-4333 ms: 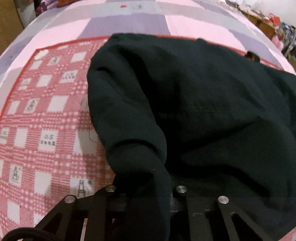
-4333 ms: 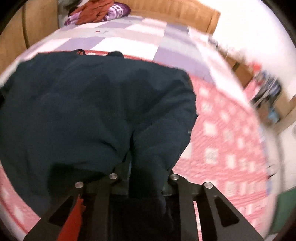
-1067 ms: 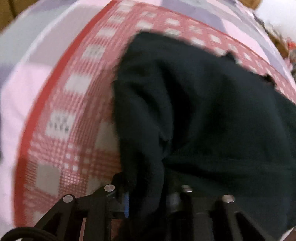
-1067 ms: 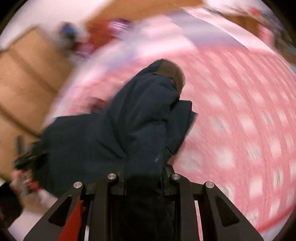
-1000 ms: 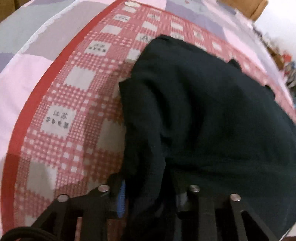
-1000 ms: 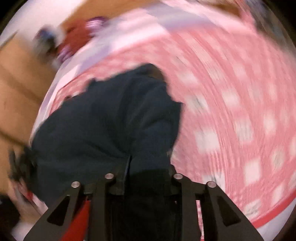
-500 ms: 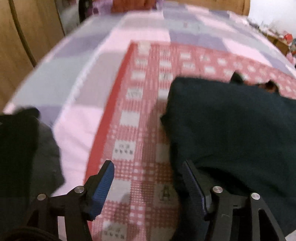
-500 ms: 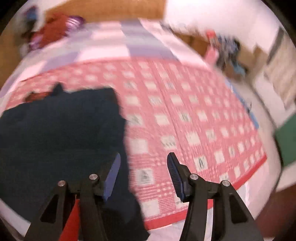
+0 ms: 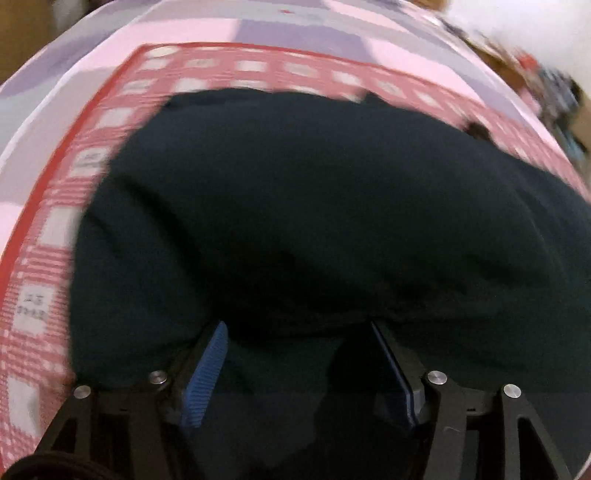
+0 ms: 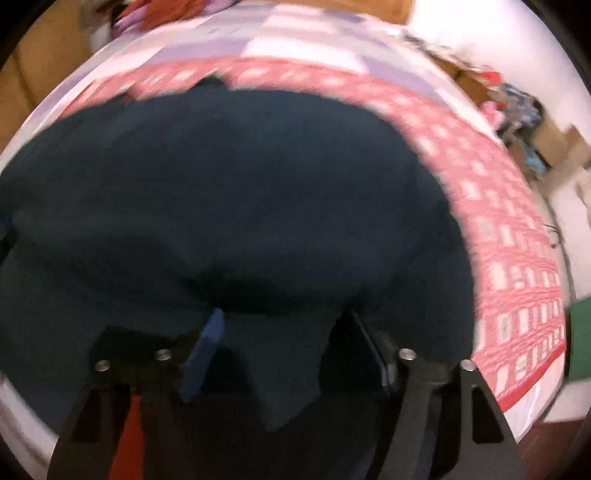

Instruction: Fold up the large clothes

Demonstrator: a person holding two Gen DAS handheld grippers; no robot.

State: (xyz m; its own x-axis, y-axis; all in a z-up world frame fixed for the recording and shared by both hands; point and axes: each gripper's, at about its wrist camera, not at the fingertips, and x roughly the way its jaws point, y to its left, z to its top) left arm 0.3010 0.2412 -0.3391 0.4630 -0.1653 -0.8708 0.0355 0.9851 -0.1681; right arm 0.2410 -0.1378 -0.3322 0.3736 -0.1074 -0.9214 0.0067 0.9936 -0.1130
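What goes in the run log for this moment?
left claw: open over garment edge | right claw: open over garment edge | garment: dark, on checked blanket | grasp: not yet made

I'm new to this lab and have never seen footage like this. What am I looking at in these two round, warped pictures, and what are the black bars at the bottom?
There is no robot here. A person holds a two-finger gripper in each hand, and each gripper carries a fisheye camera looking forward along its fingers, so the scene bulges. One picture comes from the left gripper, the other from the right gripper. The black bars are the gripper frames; the blue strips are the finger pads.

Both cameras see a dark garment lying on a red-and-white checked blanket, spread over a bed with a pink and purple cover. Both grippers stand open at the garment's near edge, fingers apart with cloth between them, not clamped. Both pictures are blurred, so finer detail cannot be told.
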